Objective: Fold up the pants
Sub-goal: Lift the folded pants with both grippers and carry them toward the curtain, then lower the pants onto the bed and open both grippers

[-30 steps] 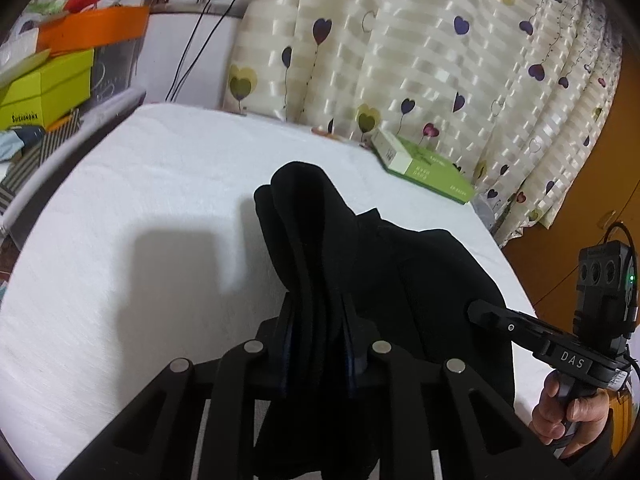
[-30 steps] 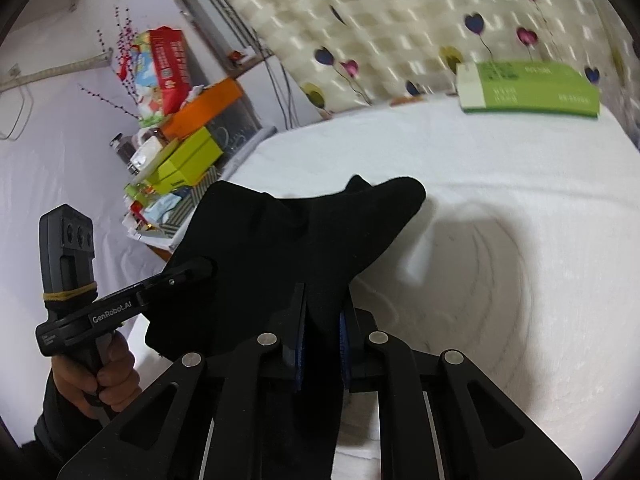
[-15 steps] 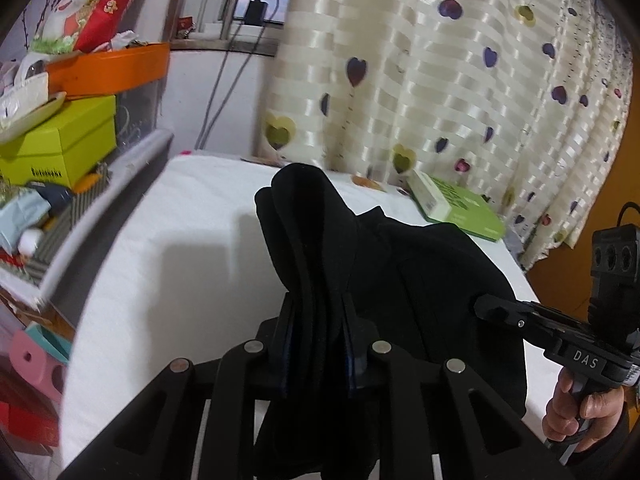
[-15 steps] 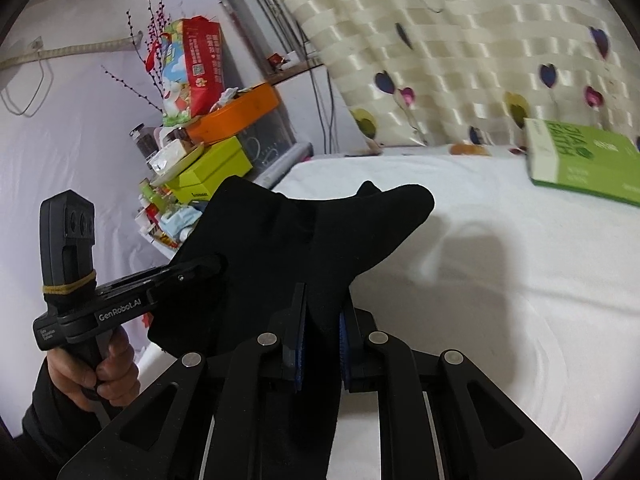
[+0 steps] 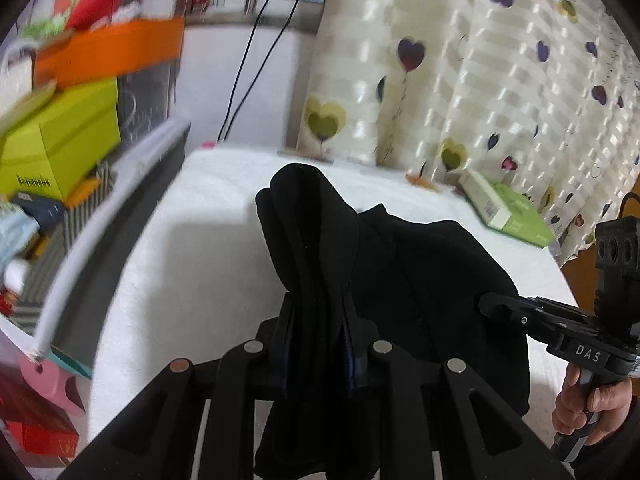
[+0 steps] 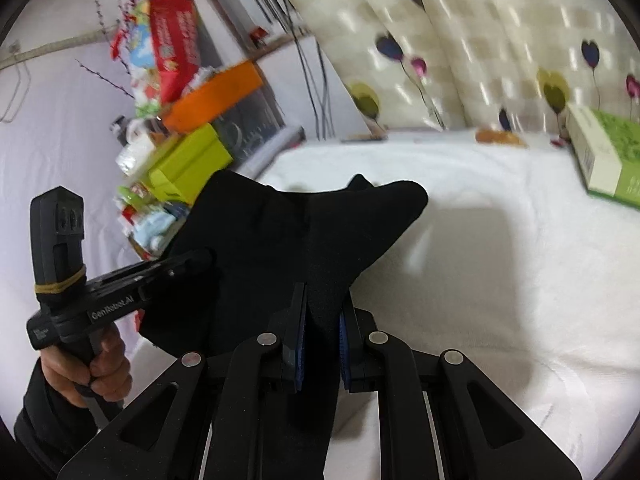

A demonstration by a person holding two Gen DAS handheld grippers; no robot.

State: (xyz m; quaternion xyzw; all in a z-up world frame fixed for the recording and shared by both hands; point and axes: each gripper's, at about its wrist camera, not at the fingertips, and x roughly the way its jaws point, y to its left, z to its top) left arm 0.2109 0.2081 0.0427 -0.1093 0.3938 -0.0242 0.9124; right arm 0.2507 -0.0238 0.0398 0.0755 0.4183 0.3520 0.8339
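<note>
Black pants held up between both grippers, over the white bed

Left gripper [image 5: 318, 320] and right gripper [image 6: 322, 332] each pinch a bunched edge of the pants [image 5: 420, 280], cloth sagging between them above the bed [image 6: 500, 260]; soft, limp, light fabric, I'd say, best gripped at the thicker edges

Both grippers clamped on cloth, held up.
L gripper [image 5: 318, 332] & R gripper [image 6: 322, 344] jaws pinched tight; hands gripped handles.
</note>
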